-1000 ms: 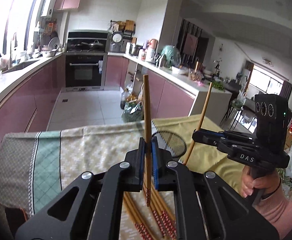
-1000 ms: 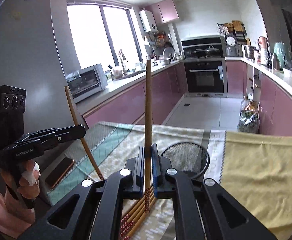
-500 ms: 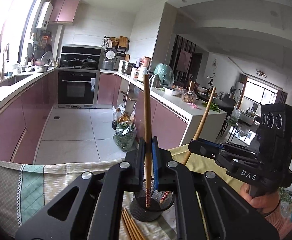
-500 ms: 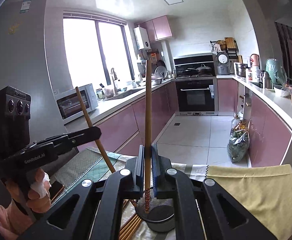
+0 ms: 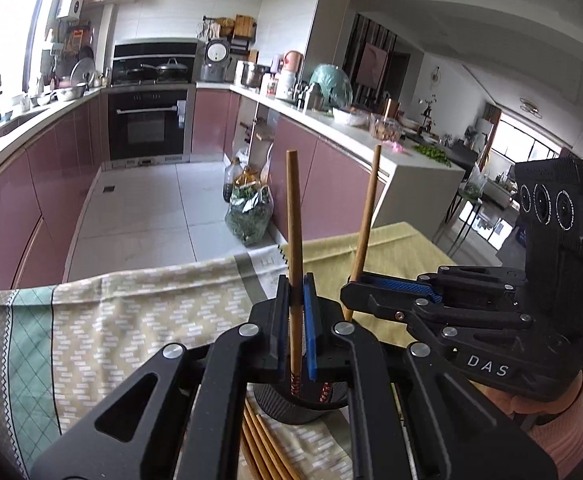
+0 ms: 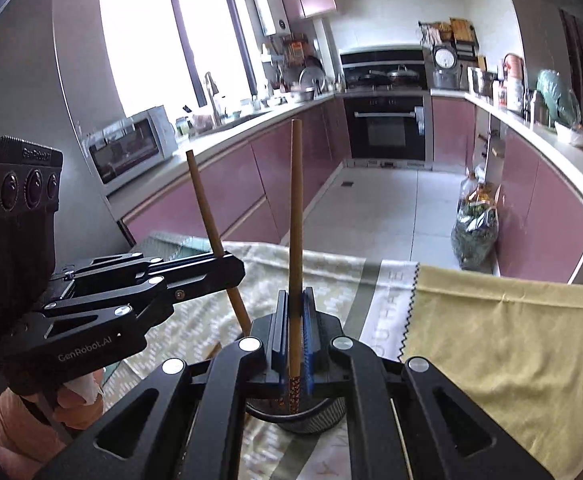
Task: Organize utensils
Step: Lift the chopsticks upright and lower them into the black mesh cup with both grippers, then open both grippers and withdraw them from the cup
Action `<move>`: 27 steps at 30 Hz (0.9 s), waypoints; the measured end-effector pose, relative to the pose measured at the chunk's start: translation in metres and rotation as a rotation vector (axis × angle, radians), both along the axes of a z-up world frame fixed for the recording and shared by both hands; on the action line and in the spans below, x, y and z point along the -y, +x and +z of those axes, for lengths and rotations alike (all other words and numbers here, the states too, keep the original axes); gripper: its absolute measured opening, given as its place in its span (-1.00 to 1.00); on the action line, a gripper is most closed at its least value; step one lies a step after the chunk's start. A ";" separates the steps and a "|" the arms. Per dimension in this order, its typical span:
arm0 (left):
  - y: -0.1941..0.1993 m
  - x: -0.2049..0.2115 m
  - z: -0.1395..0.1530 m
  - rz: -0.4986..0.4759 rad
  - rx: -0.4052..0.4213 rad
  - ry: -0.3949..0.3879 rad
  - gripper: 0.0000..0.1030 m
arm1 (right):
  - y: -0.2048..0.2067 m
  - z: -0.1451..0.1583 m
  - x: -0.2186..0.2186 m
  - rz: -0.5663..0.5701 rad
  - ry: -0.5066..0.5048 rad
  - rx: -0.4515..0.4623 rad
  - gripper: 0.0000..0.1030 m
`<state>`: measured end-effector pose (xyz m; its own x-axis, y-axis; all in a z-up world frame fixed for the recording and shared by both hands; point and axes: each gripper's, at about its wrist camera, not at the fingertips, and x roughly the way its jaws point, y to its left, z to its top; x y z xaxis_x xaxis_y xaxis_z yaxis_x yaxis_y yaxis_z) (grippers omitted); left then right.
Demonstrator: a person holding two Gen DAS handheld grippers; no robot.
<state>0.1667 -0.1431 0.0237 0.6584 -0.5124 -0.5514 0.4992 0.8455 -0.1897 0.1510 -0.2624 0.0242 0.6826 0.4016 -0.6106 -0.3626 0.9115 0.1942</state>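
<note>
Holding one chopstick (image 5: pixel 293 240) each over the cup (image 5: pixel 303 404), both claws (image 5: pixel 294 320) clenched, next must lower and release.

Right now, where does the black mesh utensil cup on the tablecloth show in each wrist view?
Left wrist view: the black mesh utensil cup sits bottom centre, partly hidden under the left gripper, both chopstick tips dipping into it.
Right wrist view: it sits bottom centre, mostly hidden under the right gripper.
Shared landmark: the black built-in oven on the far wall.
</note>
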 end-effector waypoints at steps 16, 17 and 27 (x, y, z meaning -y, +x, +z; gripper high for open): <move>0.017 -0.014 -0.014 0.060 0.002 0.023 -0.47 | 0.001 -0.009 0.001 -0.057 0.047 -0.017 -0.72; 0.015 -0.018 -0.012 0.064 0.008 0.019 -0.45 | -0.001 -0.008 0.002 -0.055 0.055 -0.013 -0.71; -0.036 -0.068 -0.013 0.134 0.082 0.049 -0.19 | -0.059 -0.005 -0.010 0.061 0.094 0.032 -0.26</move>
